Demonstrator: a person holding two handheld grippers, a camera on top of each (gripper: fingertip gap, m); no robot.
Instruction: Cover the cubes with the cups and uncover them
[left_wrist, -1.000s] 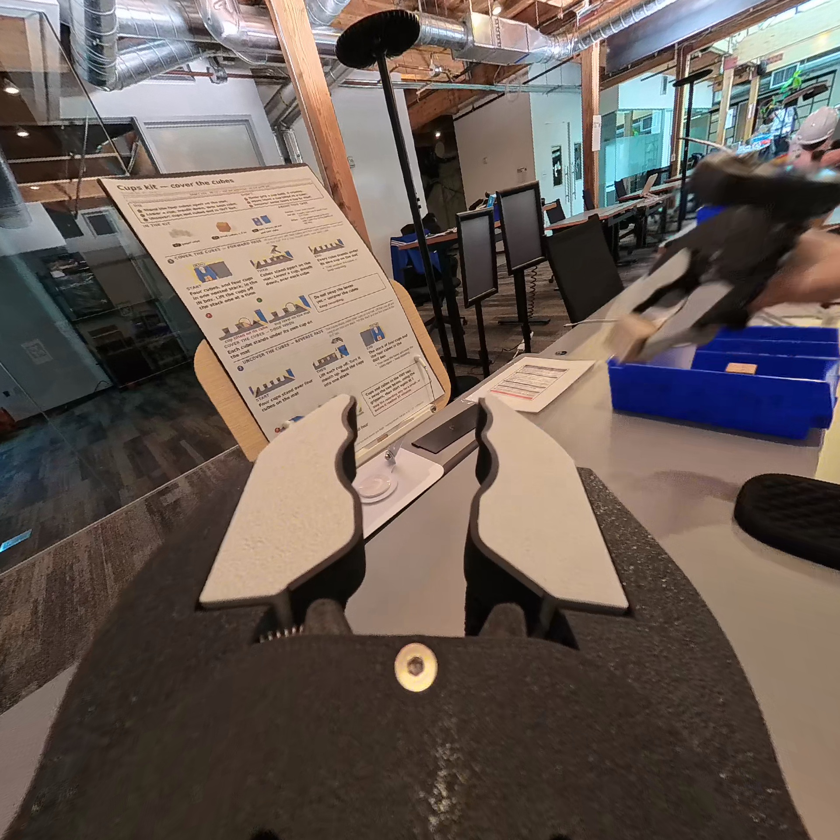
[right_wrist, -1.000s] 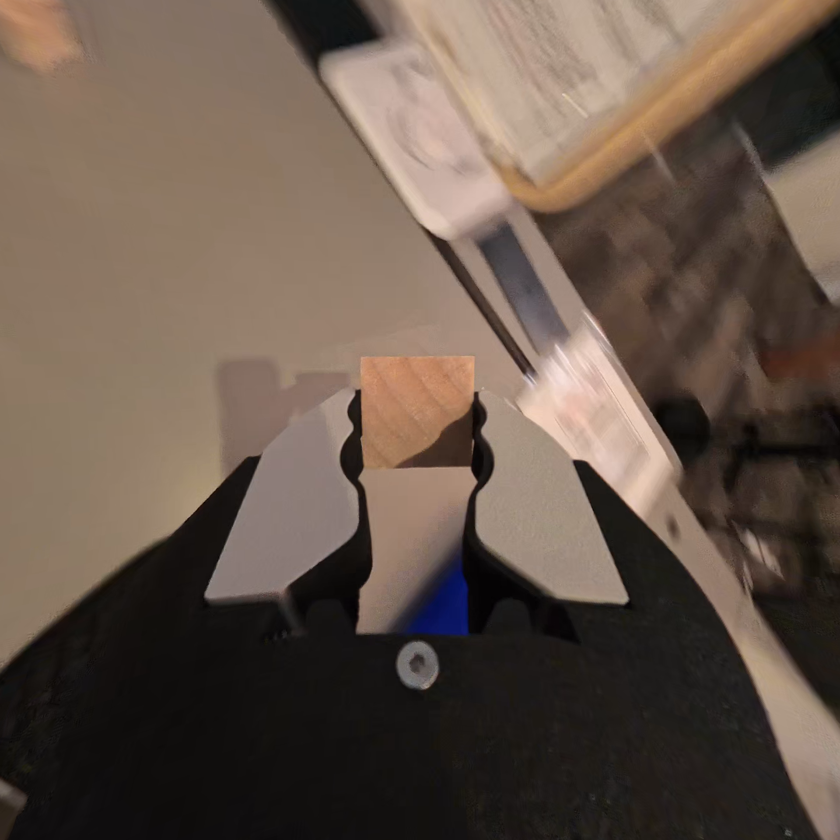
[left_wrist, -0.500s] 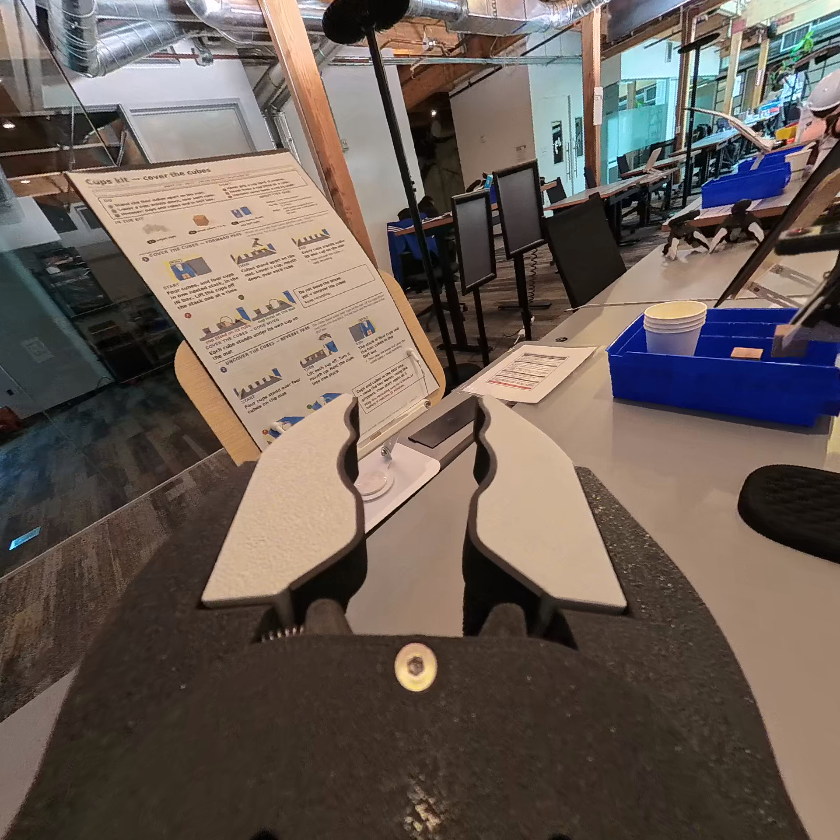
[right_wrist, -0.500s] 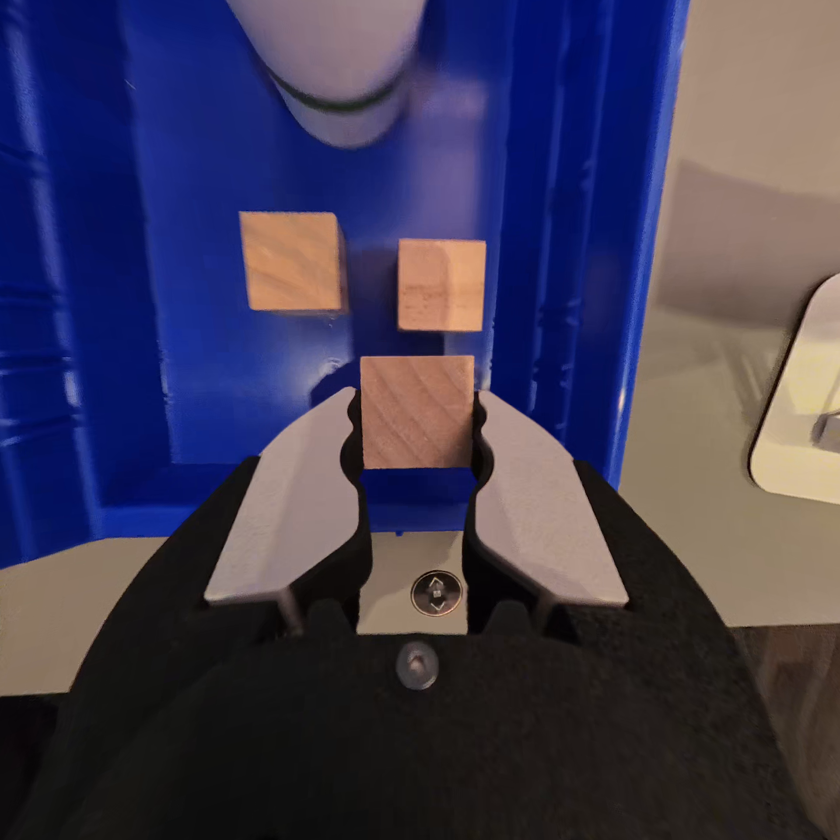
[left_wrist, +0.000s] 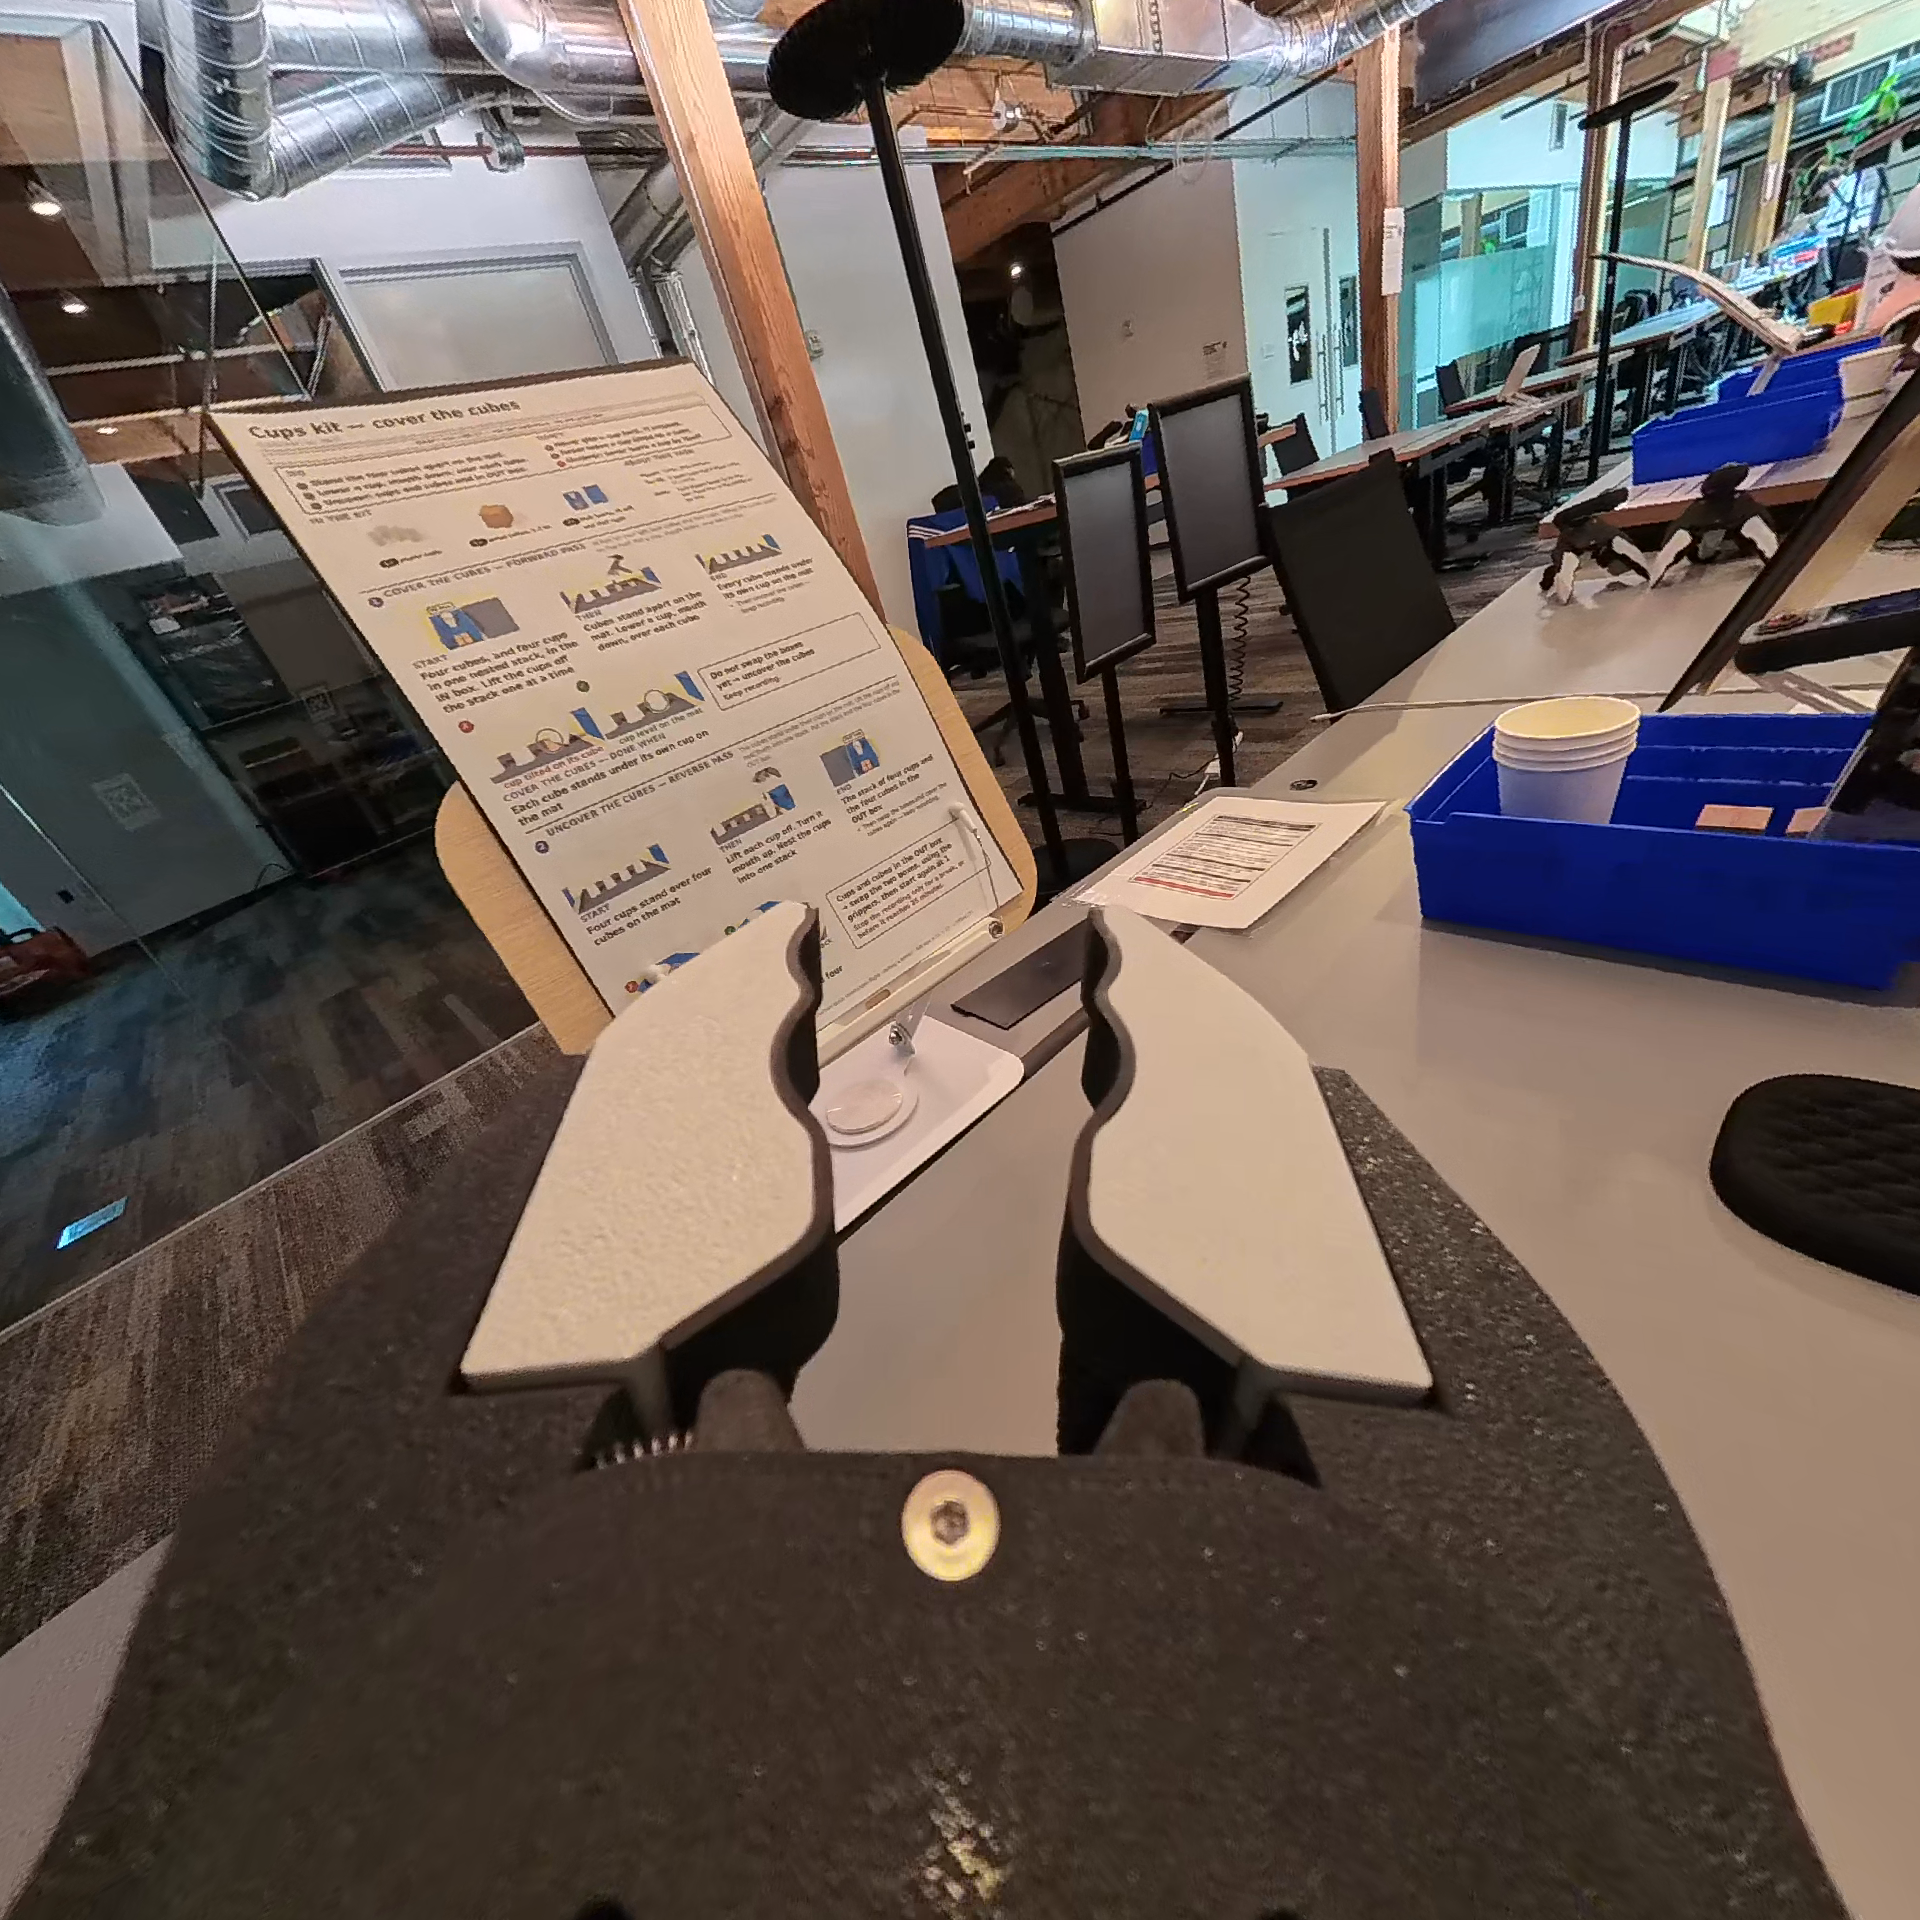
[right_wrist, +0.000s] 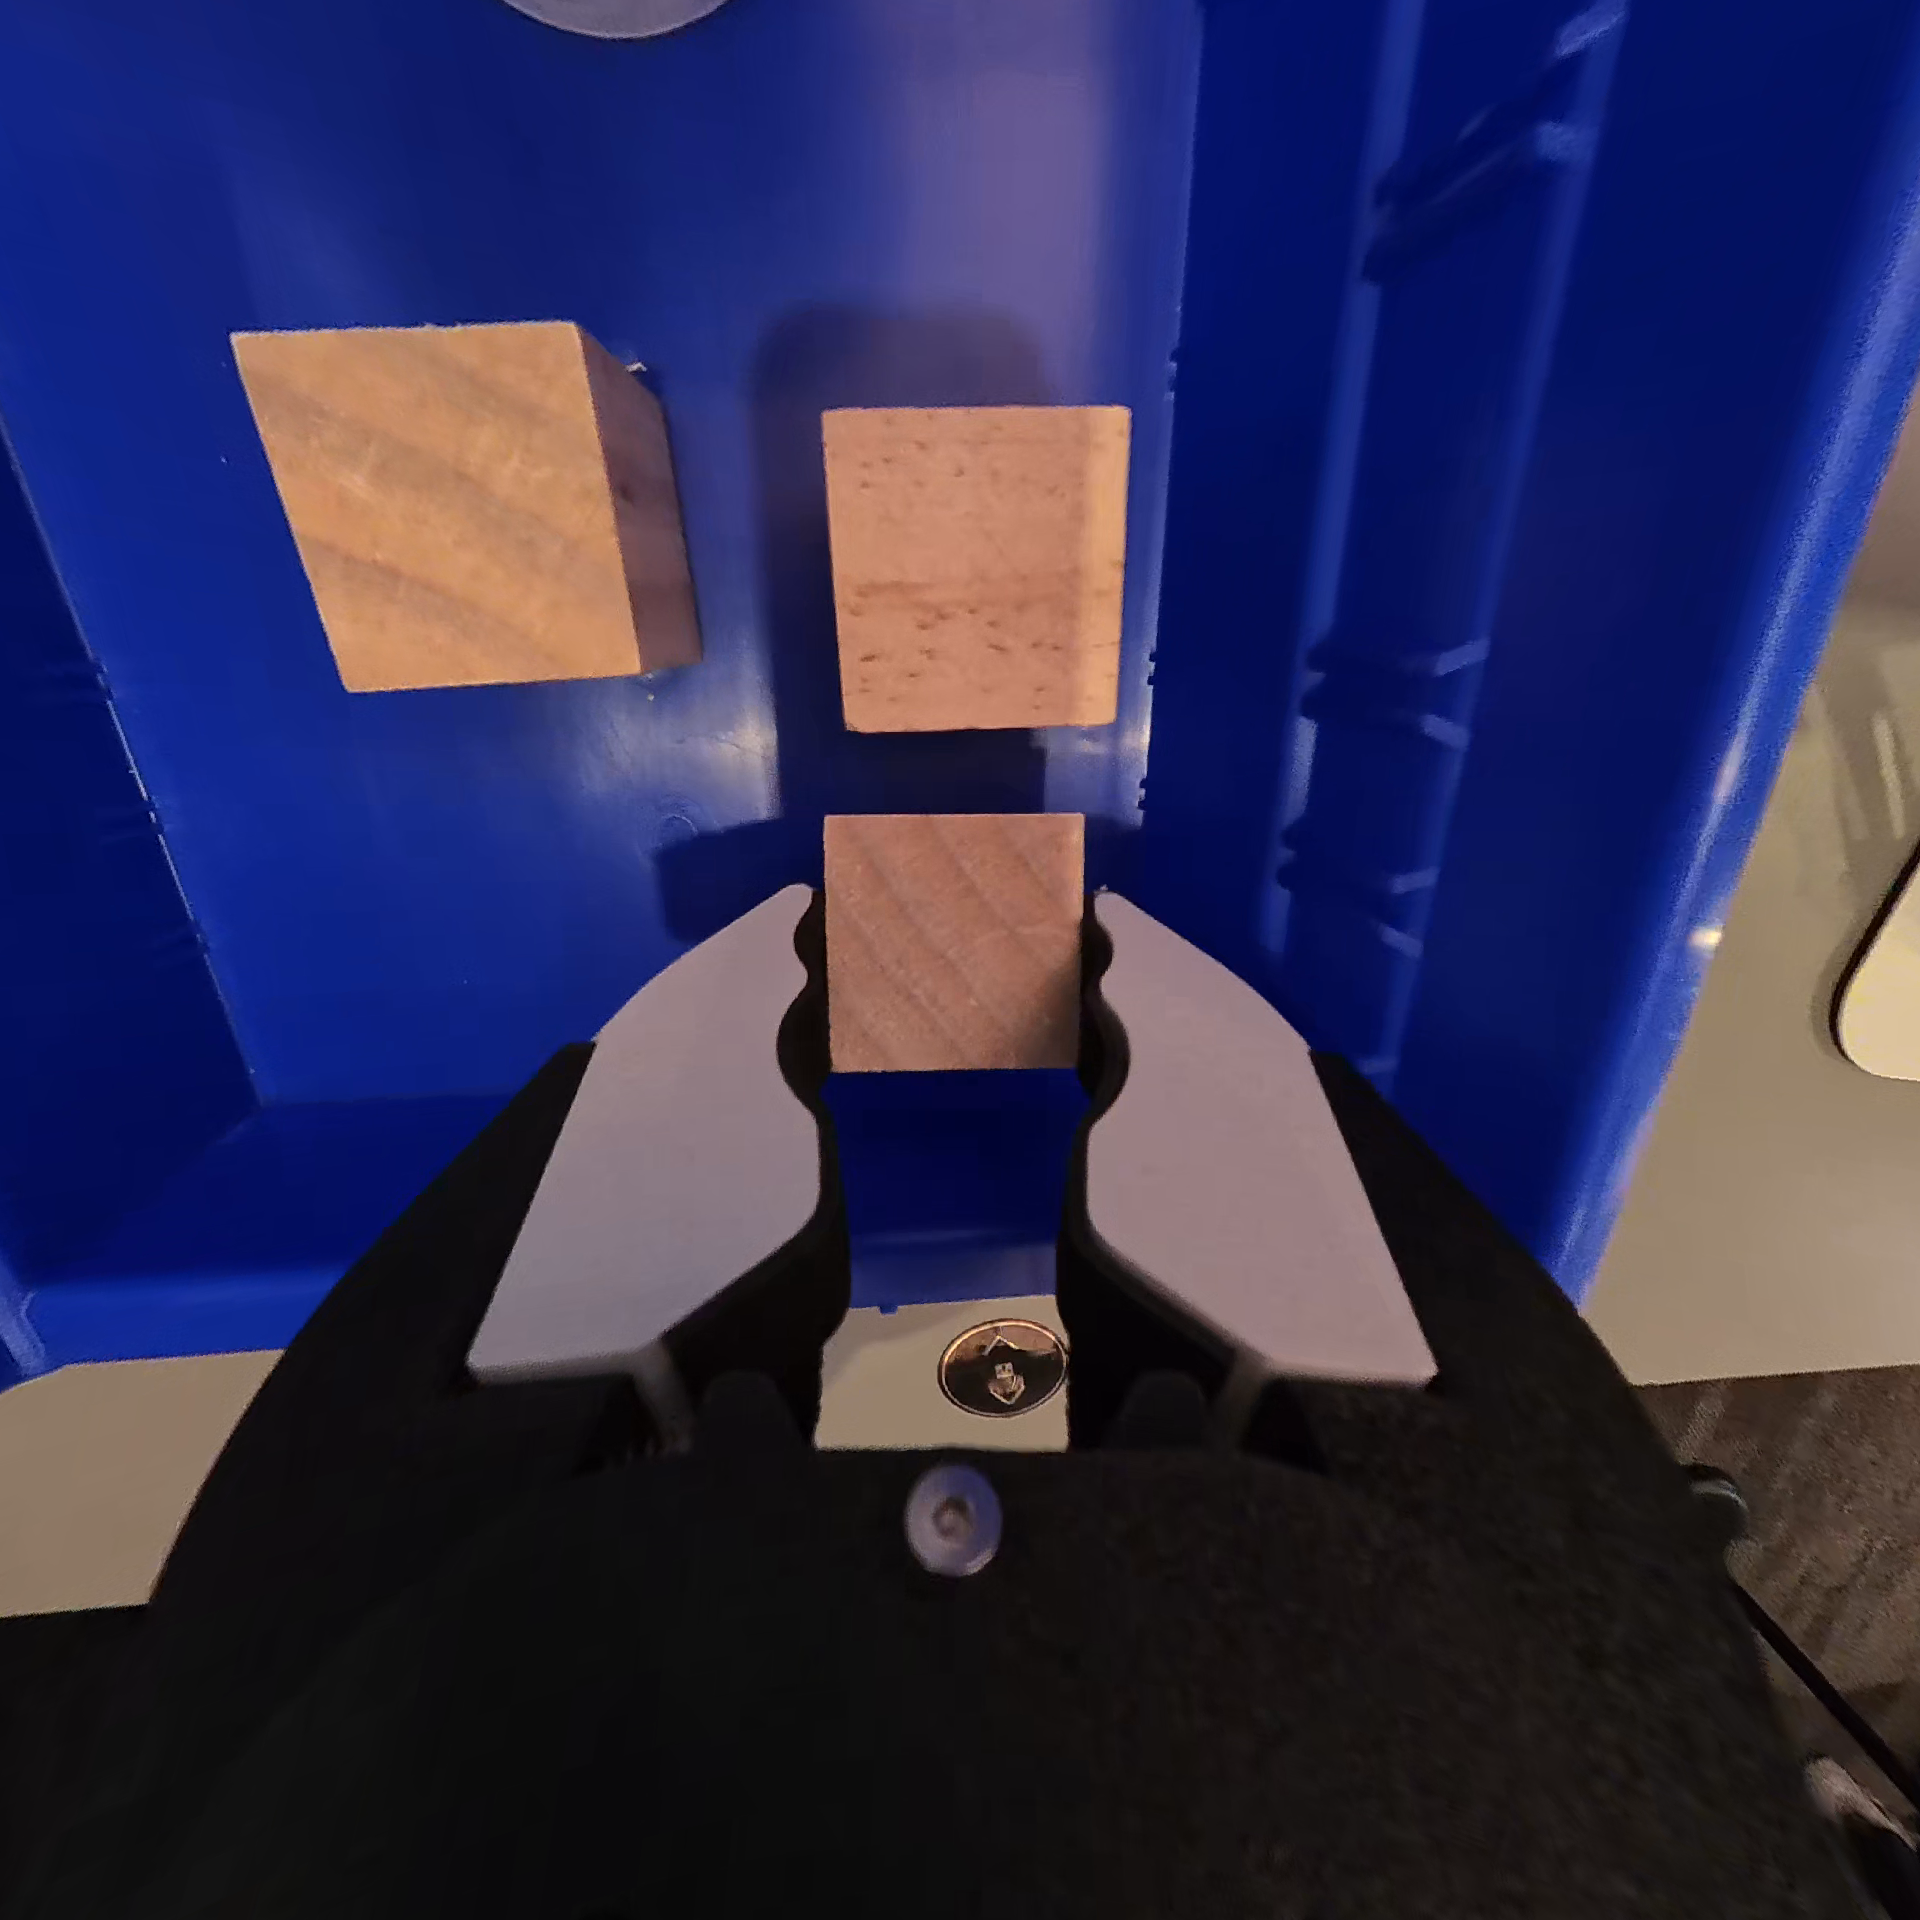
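Left wrist view: left gripper (left_wrist: 945, 1049) over the grey counter (left_wrist: 1558, 1195), jaws parted and empty; stack of paper cups (left_wrist: 1562, 767) standing in a blue bin (left_wrist: 1621, 894), instruction board (left_wrist: 623, 665) propped beyond. Right wrist view: right gripper (right_wrist: 954, 925) above the blue bin (right_wrist: 416, 935), jaws clamped on a wooden cube (right_wrist: 954, 940); two more cubes (right_wrist: 462, 504) (right_wrist: 977, 566) on the bin floor.

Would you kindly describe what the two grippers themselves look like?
Both match: the left gripper and right gripper each have two flat, light grey fingers with wavy black inner edges, set in a rough black body with one silver screw at its centre. No cables or sleeves show.
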